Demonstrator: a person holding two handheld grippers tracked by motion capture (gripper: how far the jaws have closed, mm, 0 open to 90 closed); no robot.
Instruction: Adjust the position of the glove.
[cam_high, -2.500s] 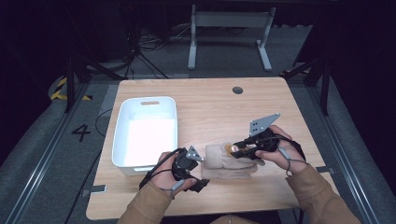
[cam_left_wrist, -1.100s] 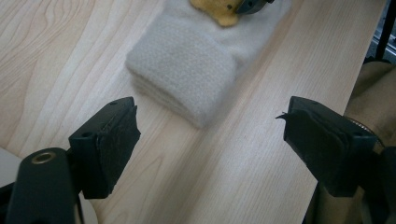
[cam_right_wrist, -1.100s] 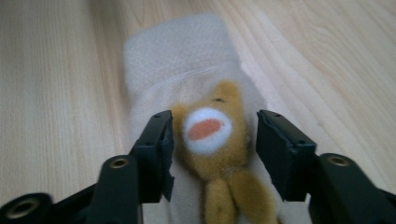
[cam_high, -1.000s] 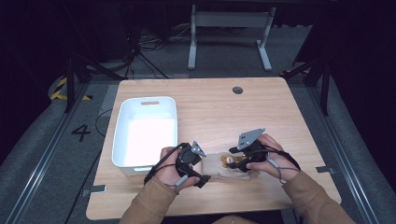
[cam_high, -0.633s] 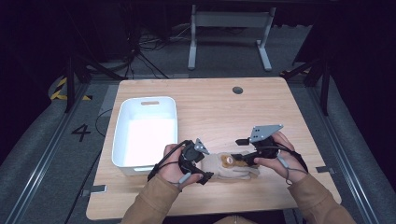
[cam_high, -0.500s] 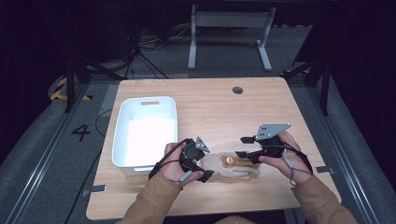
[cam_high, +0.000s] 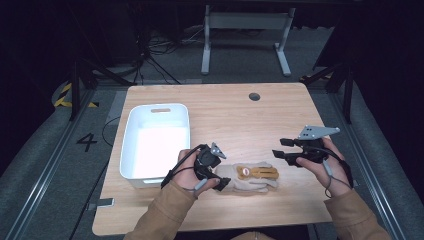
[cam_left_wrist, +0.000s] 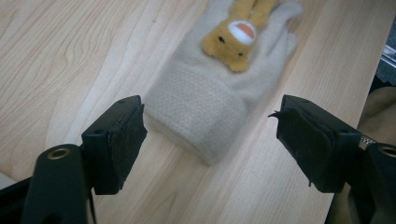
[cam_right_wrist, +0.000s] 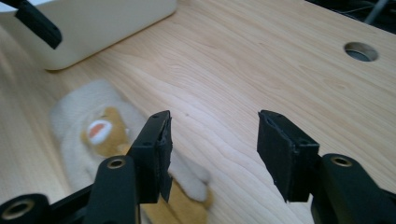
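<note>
A beige knitted glove (cam_high: 250, 178) with an orange plush animal (cam_high: 248, 172) on its back lies flat near the table's front edge, fingers pointing right. My left gripper (cam_high: 223, 183) is at the glove's cuff end. In the left gripper view it (cam_left_wrist: 210, 126) is open wide, with the cuff (cam_left_wrist: 196, 112) lying between and just beyond the jaws. My right gripper (cam_high: 279, 148) hangs open to the right of the glove's fingertips, apart from them. In the right gripper view it (cam_right_wrist: 212, 140) has nothing between its jaws, and the glove (cam_right_wrist: 93, 135) lies below left.
A white plastic bin (cam_high: 156, 142) stands at the table's left, close to my left hand. A round cable hole (cam_high: 254, 96) is at the back of the wooden table (cam_high: 235, 115). Bare wood stretches behind and right of the glove.
My right gripper has drawn back to the right, away from the glove, and stands open. The glove now lies stretched out flat. My left gripper has stayed by the cuff.
</note>
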